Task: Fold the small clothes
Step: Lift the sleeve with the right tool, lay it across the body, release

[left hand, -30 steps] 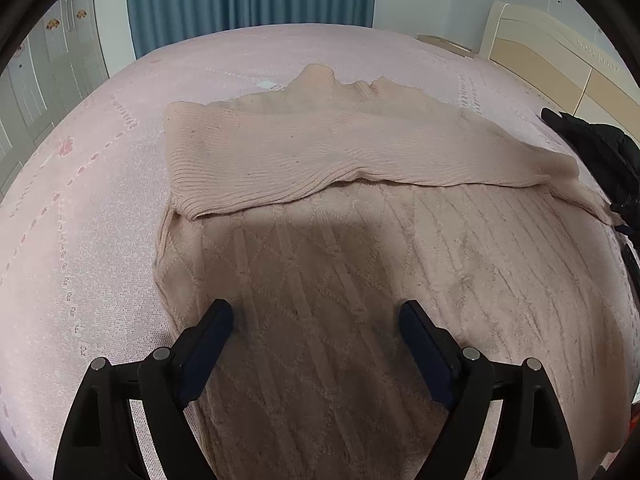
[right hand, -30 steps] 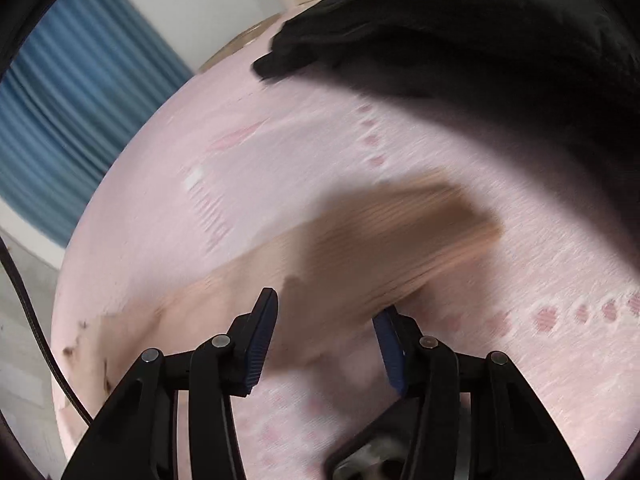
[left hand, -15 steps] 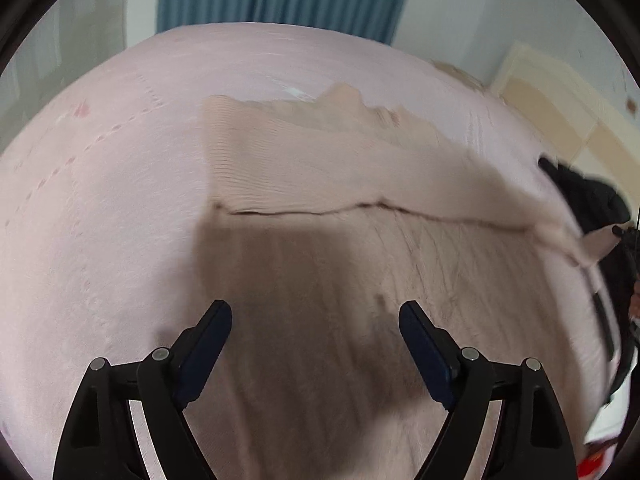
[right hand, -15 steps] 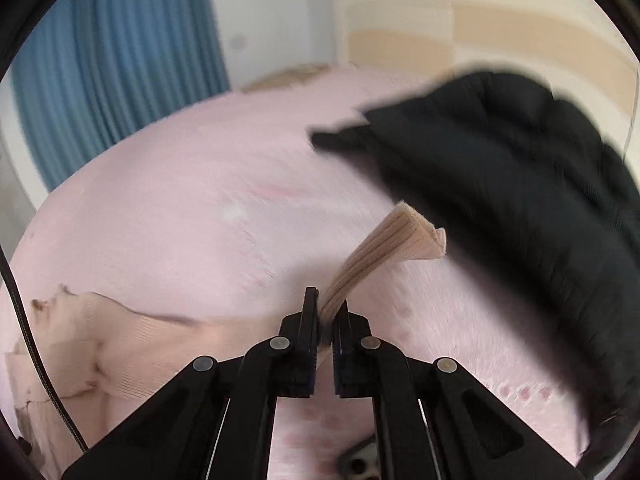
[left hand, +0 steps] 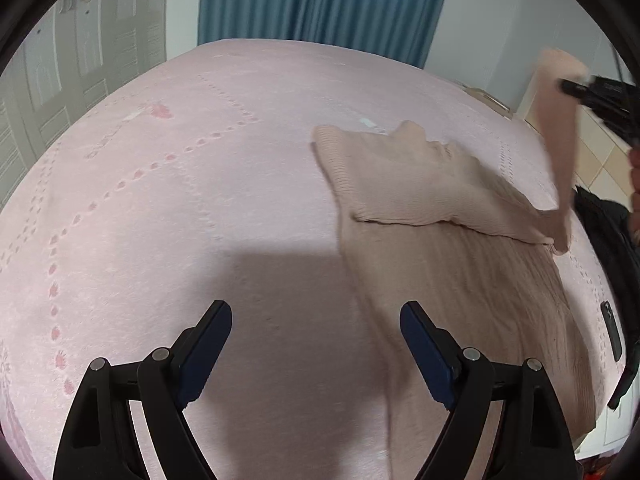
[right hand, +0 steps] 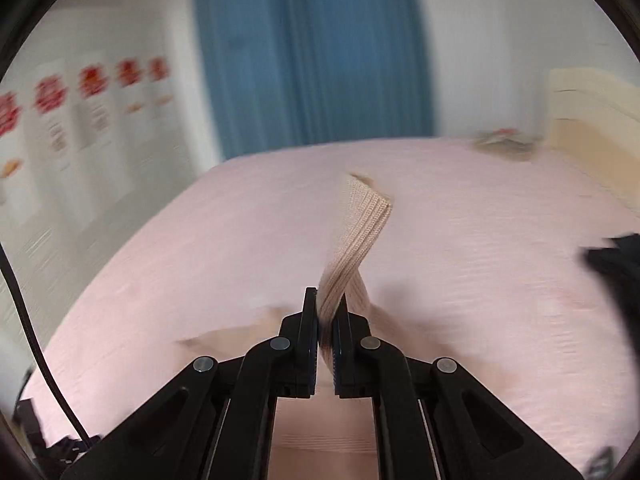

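Observation:
A beige knitted sweater [left hand: 440, 216] lies on the pink bed [left hand: 180, 200], one sleeve folded across its chest. My right gripper [right hand: 326, 312] is shut on the ribbed cuff of the other sleeve [right hand: 360, 232] and holds it up above the bed. In the left wrist view the lifted sleeve [left hand: 560, 128] hangs at the far right from the right gripper [left hand: 568, 86]. My left gripper [left hand: 316, 320] is open and empty, above bare bed just left of the sweater's hem.
A black garment [left hand: 608, 232] lies at the bed's right side, also in the right wrist view [right hand: 616, 268]. A dark phone [left hand: 612, 336] lies near the right edge. Blue curtains [left hand: 320, 0] and a cream headboard [right hand: 592, 136] stand beyond the bed.
My right gripper closed on the sleeve cuff and lifted it up off the bed. My left gripper swung left, off the sweater, staying open.

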The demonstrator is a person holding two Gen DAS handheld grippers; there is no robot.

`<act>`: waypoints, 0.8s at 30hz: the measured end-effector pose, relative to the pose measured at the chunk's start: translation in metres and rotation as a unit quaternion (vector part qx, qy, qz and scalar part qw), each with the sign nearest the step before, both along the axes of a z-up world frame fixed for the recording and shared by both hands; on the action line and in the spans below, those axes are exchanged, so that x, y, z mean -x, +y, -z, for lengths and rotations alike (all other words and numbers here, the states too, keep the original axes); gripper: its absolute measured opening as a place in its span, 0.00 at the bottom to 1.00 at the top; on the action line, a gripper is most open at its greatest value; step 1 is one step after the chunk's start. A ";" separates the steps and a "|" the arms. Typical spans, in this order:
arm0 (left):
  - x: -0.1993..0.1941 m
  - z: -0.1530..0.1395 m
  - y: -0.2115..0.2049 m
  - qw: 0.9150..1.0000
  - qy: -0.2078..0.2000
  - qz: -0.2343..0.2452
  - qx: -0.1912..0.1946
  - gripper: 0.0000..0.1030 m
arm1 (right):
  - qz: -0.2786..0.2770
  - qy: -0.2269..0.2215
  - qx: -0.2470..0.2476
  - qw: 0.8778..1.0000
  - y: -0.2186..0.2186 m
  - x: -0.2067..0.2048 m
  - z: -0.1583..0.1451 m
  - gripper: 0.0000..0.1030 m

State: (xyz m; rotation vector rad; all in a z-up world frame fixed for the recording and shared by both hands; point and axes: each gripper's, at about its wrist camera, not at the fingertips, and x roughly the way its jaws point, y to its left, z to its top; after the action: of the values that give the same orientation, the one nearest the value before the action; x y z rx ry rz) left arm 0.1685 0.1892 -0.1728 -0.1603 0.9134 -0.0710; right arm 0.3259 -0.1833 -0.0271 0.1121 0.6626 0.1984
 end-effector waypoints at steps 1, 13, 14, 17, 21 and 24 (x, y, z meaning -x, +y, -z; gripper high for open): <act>0.000 0.002 0.006 1.000 0.000 -0.002 0.005 0.83 | -0.024 0.023 -0.014 0.999 0.025 -0.005 0.014 0.07; -0.041 0.015 -0.012 0.995 -0.005 0.047 0.091 0.82 | -0.021 0.088 -0.031 0.995 -0.027 0.030 0.116 0.45; -0.050 0.015 -0.018 0.994 -0.006 0.051 0.101 0.82 | -0.002 0.093 -0.022 0.995 -0.047 0.035 0.122 0.45; -0.076 0.017 -0.038 0.992 -0.011 0.061 0.107 0.81 | 0.048 0.119 0.005 0.992 -0.098 0.052 0.142 0.45; -0.108 0.024 -0.056 0.993 -0.012 0.078 0.089 0.61 | 0.080 0.139 0.022 0.987 -0.139 0.073 0.169 0.45; -0.127 0.028 -0.056 0.993 -0.018 0.069 0.093 0.58 | 0.077 0.143 0.015 0.987 -0.156 0.081 0.187 0.45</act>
State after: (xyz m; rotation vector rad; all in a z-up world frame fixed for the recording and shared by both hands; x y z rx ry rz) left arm 0.2957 0.1327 -0.2005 -0.2675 0.8804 -0.2869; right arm 0.2447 -0.3397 -0.2141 0.1642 0.9392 0.0235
